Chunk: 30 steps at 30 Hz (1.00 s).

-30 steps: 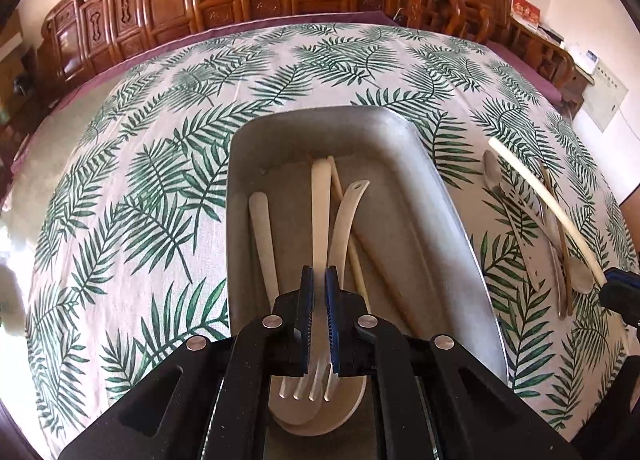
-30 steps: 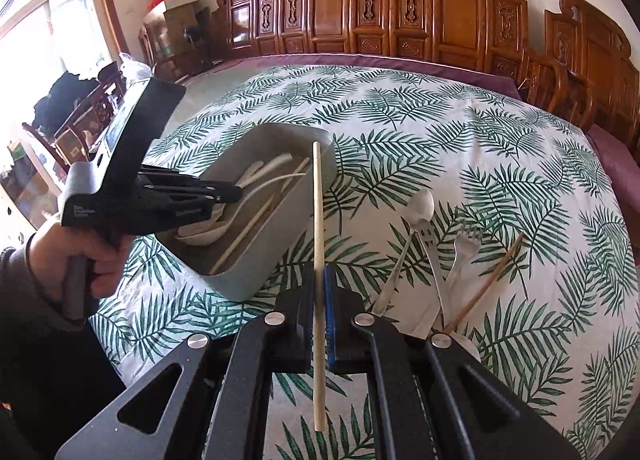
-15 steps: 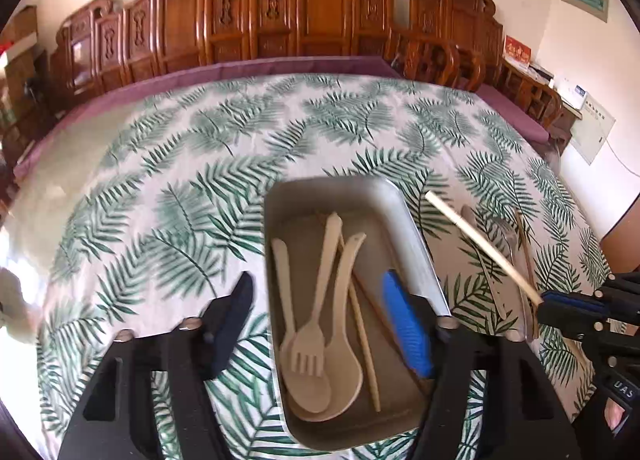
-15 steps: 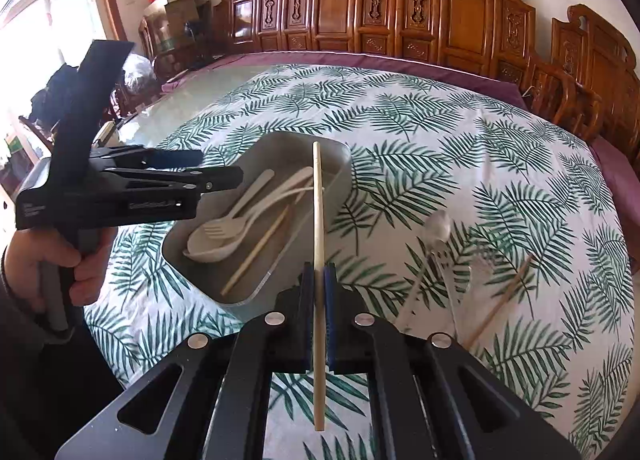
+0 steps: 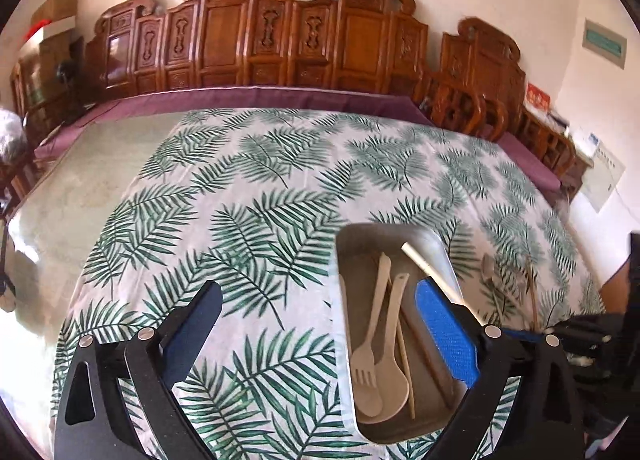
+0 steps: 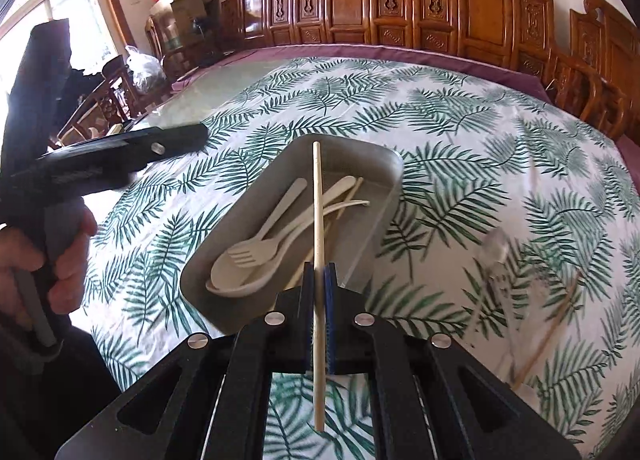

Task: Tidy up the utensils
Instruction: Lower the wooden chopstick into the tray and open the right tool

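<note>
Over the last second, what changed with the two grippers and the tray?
The left gripper let go of the fork into the grey tray, opened wide and drew back leftward. The right gripper moved its chopstick over the tray, still clamped. Tray unmoved.

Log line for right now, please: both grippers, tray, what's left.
left gripper: open, empty | right gripper: shut on chopstick, over tray | tray: fork, spoon inside | loose utensils on cloth

We look from the left wrist high over the tablecloth (image 5: 256,196), facing the carved chairs (image 5: 256,32) at 12 o'clock, tray (image 5: 344,260) at 4 o'clock. From the right wrist we sit close above that tray (image 6: 224,260), which both views share.
</note>
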Each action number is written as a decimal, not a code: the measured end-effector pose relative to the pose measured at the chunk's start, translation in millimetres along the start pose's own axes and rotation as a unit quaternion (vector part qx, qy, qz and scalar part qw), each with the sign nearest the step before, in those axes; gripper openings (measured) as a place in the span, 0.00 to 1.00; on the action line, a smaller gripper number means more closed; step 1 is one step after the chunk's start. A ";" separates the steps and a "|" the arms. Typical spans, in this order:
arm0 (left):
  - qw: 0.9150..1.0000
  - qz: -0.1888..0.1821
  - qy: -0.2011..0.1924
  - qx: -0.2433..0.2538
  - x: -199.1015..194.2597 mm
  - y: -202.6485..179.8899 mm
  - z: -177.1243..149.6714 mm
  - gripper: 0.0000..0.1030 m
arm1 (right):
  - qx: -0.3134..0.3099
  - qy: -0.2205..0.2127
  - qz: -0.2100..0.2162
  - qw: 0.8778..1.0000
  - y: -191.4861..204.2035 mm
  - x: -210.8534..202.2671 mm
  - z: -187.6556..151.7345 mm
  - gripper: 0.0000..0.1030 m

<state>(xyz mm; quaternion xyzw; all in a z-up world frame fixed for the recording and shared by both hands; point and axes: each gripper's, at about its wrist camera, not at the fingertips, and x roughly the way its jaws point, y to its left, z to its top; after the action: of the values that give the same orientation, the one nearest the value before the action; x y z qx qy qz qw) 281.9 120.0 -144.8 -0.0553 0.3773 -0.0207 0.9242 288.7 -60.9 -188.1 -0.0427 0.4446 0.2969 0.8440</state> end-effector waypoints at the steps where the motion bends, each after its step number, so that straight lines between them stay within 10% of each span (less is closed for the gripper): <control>1: 1.000 -0.004 -0.005 -0.008 -2.7 3.7 1.3 0.92 | 0.003 0.002 0.002 1.000 0.5 3.3 1.4 0.06; 20: 1.000 -0.007 -0.014 -0.007 -13.2 10.0 3.7 0.92 | 0.072 0.028 0.030 0.997 0.5 66.9 16.9 0.08; 30: 1.000 -0.011 -0.009 0.003 -12.5 -0.9 2.3 0.92 | 0.047 -0.025 0.032 0.998 -11.4 33.0 11.1 0.09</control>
<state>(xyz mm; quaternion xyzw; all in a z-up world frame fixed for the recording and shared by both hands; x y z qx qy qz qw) 274.6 120.4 -134.3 -0.0570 0.3680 -0.0313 0.9275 317.1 -51.2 -209.3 0.0187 0.4382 0.3037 0.8458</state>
